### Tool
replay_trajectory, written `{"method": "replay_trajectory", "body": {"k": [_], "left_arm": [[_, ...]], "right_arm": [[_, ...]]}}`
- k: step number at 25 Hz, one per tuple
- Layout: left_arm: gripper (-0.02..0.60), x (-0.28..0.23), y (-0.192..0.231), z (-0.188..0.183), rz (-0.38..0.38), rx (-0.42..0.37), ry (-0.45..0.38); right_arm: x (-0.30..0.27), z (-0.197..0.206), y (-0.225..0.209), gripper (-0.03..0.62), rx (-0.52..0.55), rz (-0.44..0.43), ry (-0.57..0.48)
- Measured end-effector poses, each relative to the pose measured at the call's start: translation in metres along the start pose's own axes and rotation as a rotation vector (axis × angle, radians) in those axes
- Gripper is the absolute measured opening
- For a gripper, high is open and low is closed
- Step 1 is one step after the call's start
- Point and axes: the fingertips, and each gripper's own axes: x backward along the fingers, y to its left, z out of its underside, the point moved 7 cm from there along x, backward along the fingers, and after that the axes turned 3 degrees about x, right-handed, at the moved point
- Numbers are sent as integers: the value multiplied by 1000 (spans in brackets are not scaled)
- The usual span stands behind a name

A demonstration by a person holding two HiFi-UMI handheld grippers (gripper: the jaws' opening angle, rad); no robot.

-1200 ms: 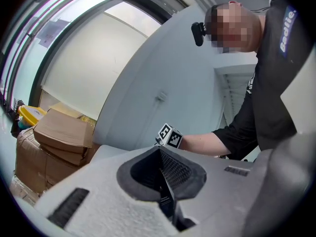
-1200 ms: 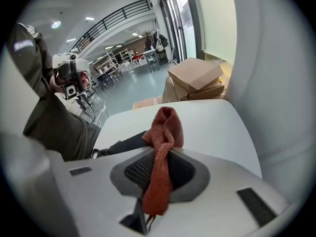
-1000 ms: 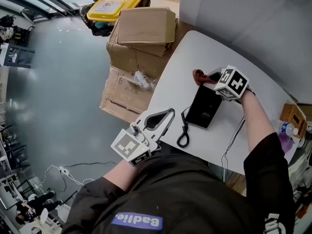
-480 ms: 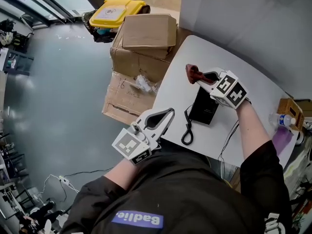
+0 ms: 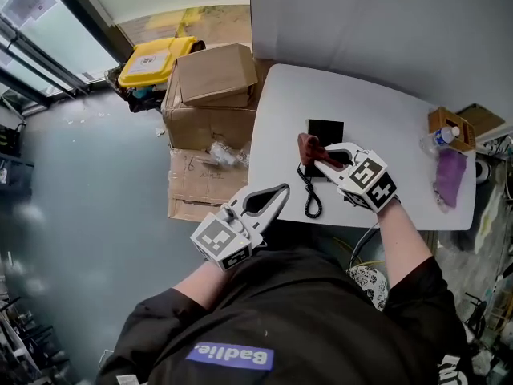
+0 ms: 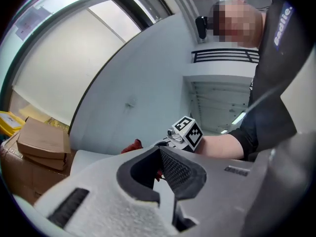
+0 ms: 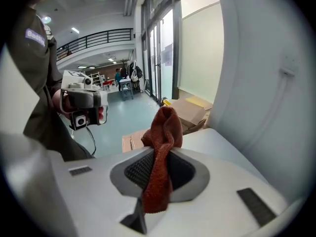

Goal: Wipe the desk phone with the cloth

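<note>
— Two claws, status? R first.
— R gripper [image 7: 158, 174]: clamped tight on red cloth [image 7: 161, 144], bunched end poking up past tips. Held at near-left corner of black desk phone [image 5: 325, 129], by coiled cord [image 5: 311, 200]. Can't tell if touching phone.
— And L?
— L gripper [image 6: 159, 154]: closed tip to tip, nothing btwn. Hangs off near edge of white table [image 5: 385, 107], apart from phone.
— Further out?
— Cardboard boxes [image 5: 210, 79] + yellow bin [image 5: 151, 61] on floor beside table's left end. Bottle [image 5: 439, 138] near table's far right corner.

Two tongs [image 5: 282, 189] [image 5: 318, 154], one cloth [image 5: 308, 145], one desk phone [image 5: 325, 130], one bottle [image 5: 438, 139], one yellow bin [image 5: 149, 62].
</note>
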Motion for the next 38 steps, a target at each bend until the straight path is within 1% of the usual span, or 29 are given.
{"method": "replay_trajectory", "body": {"k": [2, 4, 7, 10, 13, 15, 21, 23, 28, 30, 34, 38], "left_arm": [[15, 2, -9, 1, 55, 16, 29], [15, 3, -17, 7, 93, 18, 58], [15, 5, -29, 17, 130, 6, 78], [15, 2, -47, 15, 160, -21, 91], [15, -2, -59, 12, 149, -34, 117], [15, -6, -67, 10, 151, -42, 116], [15, -19, -95, 11, 153, -70, 128], [15, -21, -102, 12, 156, -82, 131], [15, -23, -109, 24, 141, -74, 157], [15, -23, -113, 28, 131, -83, 176], [15, -22, -120, 35, 160, -98, 167], [15, -19, -124, 35, 162, -113, 166]], "right_arm": [[11, 6, 23, 71, -36, 36, -6], [20, 10, 45, 71, -57, 56, -12], [34, 13, 76, 71, -70, 72, -32], [52, 16, 96, 71, -88, 95, -81], [71, 19, 106, 71, -122, 111, -143], [84, 20, 110, 71, -149, 122, -193], [123, 34, 125, 71, -286, 168, -408], [128, 41, 131, 71, -323, 174, -455], [132, 56, 139, 71, -348, 172, -495], [135, 61, 139, 71, -360, 168, -507], [138, 64, 145, 71, -368, 163, -520], [137, 64, 150, 71, -362, 147, -525]]}}
